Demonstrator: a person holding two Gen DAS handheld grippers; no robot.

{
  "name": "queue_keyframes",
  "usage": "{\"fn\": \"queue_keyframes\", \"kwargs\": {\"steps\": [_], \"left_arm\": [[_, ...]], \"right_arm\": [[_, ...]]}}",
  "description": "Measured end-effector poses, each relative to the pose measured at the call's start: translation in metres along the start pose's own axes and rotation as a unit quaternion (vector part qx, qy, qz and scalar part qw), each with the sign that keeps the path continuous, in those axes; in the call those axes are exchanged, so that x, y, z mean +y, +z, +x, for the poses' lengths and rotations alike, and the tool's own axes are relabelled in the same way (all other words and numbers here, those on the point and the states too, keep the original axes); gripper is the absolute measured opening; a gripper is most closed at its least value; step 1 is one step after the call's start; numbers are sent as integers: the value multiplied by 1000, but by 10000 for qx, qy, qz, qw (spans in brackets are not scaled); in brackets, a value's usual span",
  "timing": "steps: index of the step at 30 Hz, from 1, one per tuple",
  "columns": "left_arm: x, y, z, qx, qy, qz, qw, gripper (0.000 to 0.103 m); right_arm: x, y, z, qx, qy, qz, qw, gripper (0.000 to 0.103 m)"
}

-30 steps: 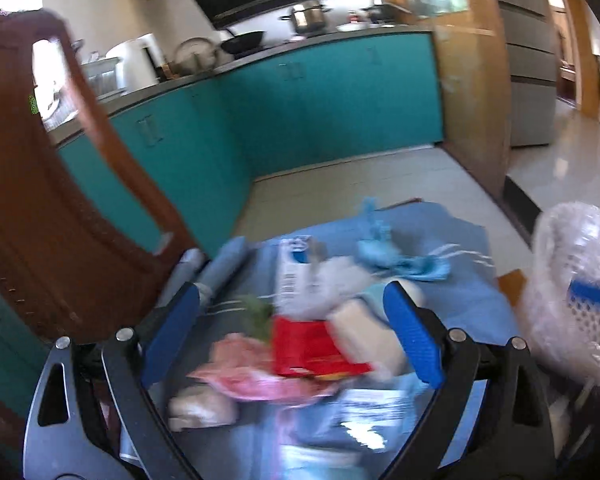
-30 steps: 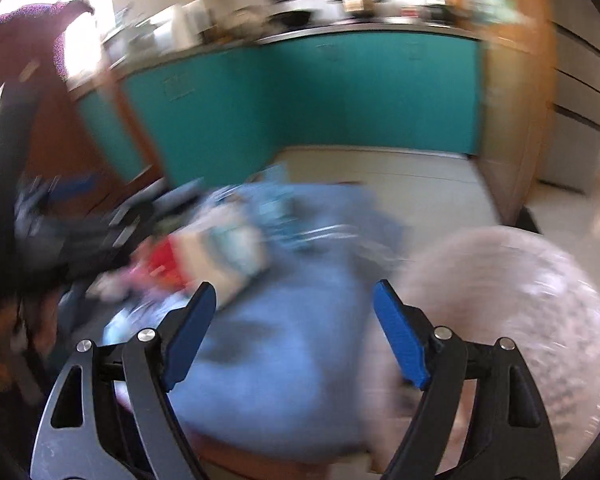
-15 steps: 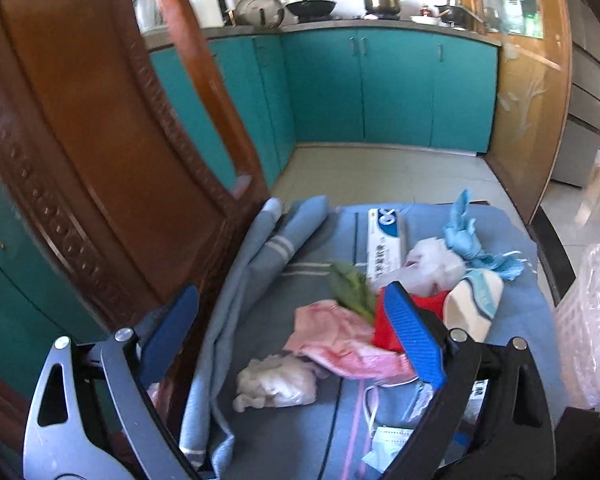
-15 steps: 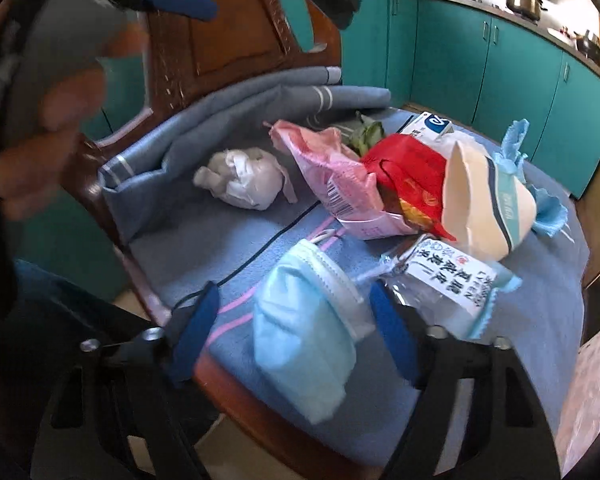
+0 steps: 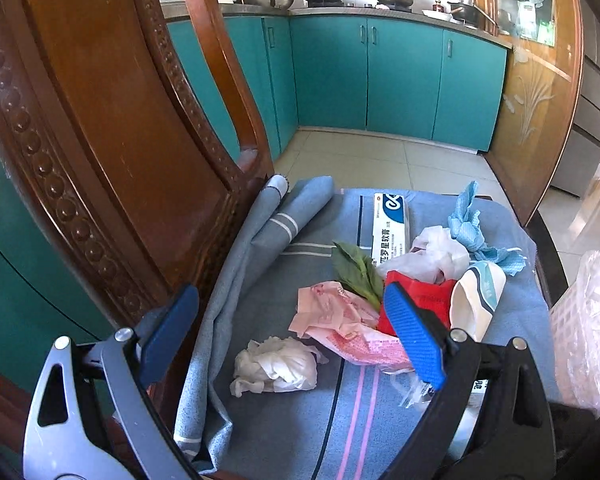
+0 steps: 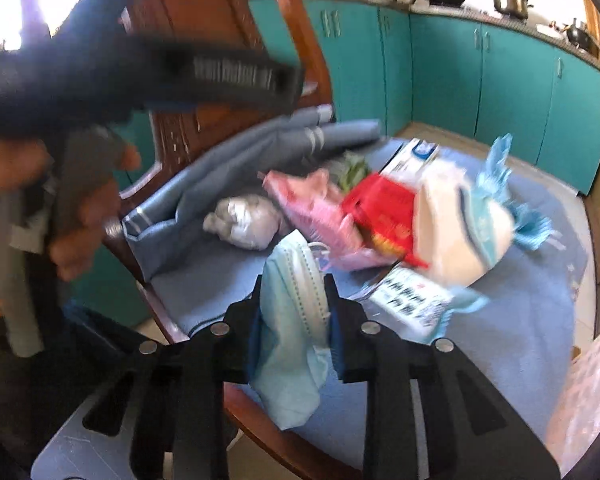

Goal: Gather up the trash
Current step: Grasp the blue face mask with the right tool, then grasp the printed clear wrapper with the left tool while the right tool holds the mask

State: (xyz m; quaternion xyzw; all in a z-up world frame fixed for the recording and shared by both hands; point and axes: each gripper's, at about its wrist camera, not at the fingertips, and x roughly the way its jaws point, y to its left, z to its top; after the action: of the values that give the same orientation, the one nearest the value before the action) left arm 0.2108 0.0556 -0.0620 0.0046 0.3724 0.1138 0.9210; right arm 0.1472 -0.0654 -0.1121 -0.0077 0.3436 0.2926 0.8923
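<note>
Fingers (image 6: 334, 300) of right gripper (image 6: 292, 304) closing on face mask (image 6: 296, 320); left gripper (image 5: 292, 340) wide over blue cloth (image 5: 320, 420).

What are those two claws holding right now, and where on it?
The right gripper is closing on the face mask, across its folded middle. The left gripper holds nothing.

The right gripper (image 6: 293, 312) is closing its jaws on a light blue face mask (image 6: 292, 320) at 6 o'clock, mask squeezed between the pads and drooping over the chair's edge. Past it on the blue cloth (image 6: 512, 320) sits a trash heap: white tissue wad (image 6: 242, 220) at 10 o'clock, pink wrapper (image 6: 320, 208), red packet (image 6: 384, 208) and white paper cup (image 6: 456, 228) toward 1 o'clock. A hand (image 6: 80, 208) holds the other gripper at 9 o'clock, all blurry.
</note>
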Motion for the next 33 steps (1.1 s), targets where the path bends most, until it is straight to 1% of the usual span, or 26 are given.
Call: {"fn": "queue_keyframes", "kwargs": {"steps": [3,9,11,12,15,21,27,33], "left_arm": [[-1,-2,3,67,11,14,10000,94],[-10,-8,8,155,36,140,9998,94],[-12,-10,8,174,15,160,9997,94],[-13,-11,9,189,6,175,9997,94],[-17,-13,10,220,-1,219,9995,94],[-20,-16,10,244,-32,249,9994,94],[-23,-18,9,260,-54,304,9992,94],[-23,-19,9,269,-59,321,9991,94]], "right_arm": [[-15,5,-20,-259,-33,182,9995,28],[-45,7,-42,-506,-369,584,9963,28],[-57,8,-43,-544,-586,719,9942,28],[-62,8,-46,-550,-713,778,9929,28],[-75,6,-47,-524,-915,897,9904,28],[-85,1,-46,-426,-1117,1020,9876,28],[-81,-2,-44,-335,-1186,957,9878,28],[-81,-3,-41,-273,-1122,967,9886,28]]}}
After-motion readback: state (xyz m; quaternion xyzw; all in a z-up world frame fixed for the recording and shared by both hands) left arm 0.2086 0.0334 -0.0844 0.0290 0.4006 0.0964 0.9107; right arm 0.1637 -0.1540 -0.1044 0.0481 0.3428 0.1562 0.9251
